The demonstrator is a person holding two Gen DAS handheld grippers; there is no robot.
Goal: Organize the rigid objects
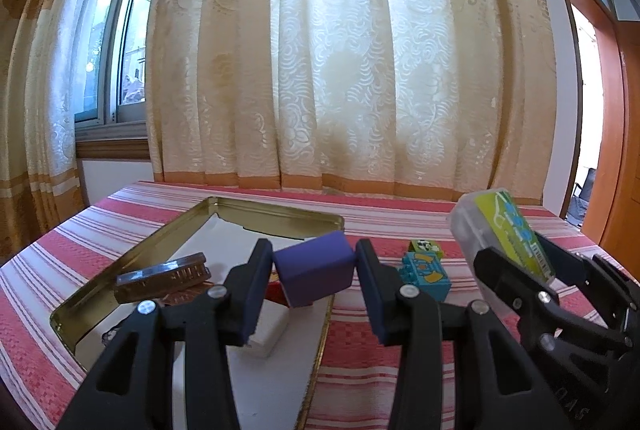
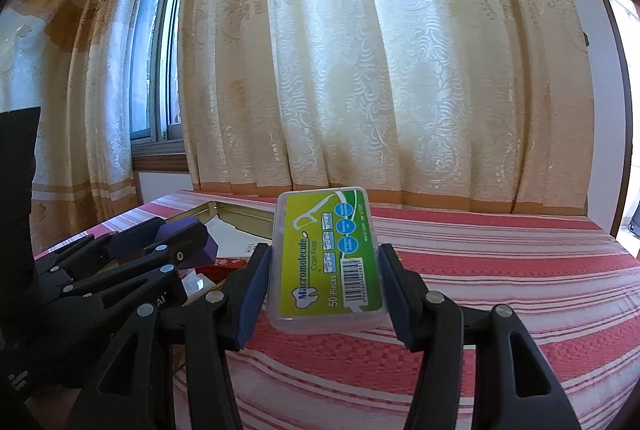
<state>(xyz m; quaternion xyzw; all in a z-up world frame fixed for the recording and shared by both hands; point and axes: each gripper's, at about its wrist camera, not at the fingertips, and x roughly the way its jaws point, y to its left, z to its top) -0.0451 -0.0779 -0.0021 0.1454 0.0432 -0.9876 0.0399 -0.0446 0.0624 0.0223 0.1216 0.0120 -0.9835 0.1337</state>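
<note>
My left gripper [image 1: 314, 262] is shut on a purple block [image 1: 316, 272] and holds it over the right side of a gold metal tin [image 1: 280, 216]. The tin holds a round metal case [image 1: 164, 276], a white block [image 1: 270, 334] and a red piece [image 1: 276, 292]. My right gripper [image 2: 324, 262] is shut on a clear dental floss box with a green label [image 2: 328, 260], held above the striped table. The right gripper and the floss box [image 1: 504, 230] also show at the right of the left wrist view. The left gripper with the purple block [image 2: 208, 246] shows at the left of the right wrist view.
A blue patterned toy block [image 1: 426, 272] with a small green and black piece [image 1: 426, 246] behind it lies on the red striped tablecloth [image 2: 500, 290], right of the tin. Curtains and a window stand behind the table. A wooden door frame [image 1: 608, 149] is at the right.
</note>
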